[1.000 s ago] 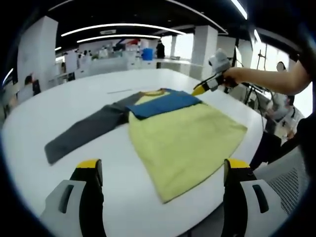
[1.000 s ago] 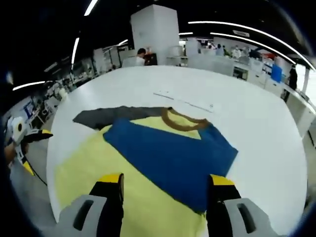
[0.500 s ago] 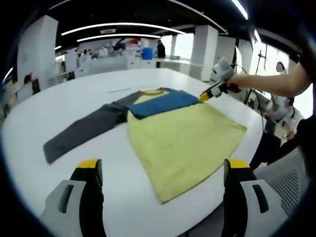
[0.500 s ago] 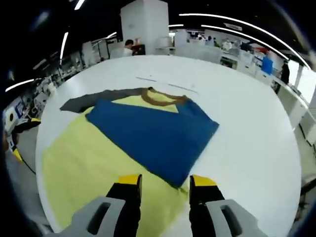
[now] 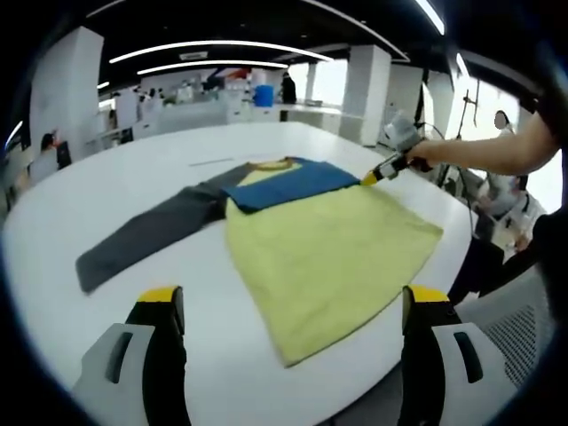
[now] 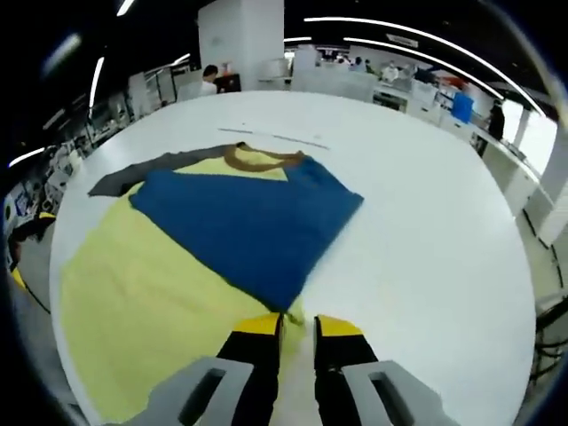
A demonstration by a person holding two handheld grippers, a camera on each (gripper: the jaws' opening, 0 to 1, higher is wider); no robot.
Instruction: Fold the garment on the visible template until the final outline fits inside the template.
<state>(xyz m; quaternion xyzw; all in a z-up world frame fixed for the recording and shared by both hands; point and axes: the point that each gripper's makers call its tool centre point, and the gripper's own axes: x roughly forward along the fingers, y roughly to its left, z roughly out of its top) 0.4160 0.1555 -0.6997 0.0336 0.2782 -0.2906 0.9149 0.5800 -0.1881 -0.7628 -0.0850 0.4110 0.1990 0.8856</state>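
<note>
Since a second ago the right gripper [image 6: 297, 321] is narrowing its jaws from wide apart to a thin slit, closing at the hem corner of the blue sleeve [image 6: 244, 217] near the bottom centre of the right gripper view; whether cloth is pinched I cannot tell. The left gripper [image 5: 293, 297] is staying wide open, holding nothing. One long-sleeved shirt [image 5: 328, 248] is lying mid-frame on the white table [image 5: 106, 195]: one yellow body, one blue sleeve folded across, one grey sleeve [image 5: 146, 235] stretching left.
</note>
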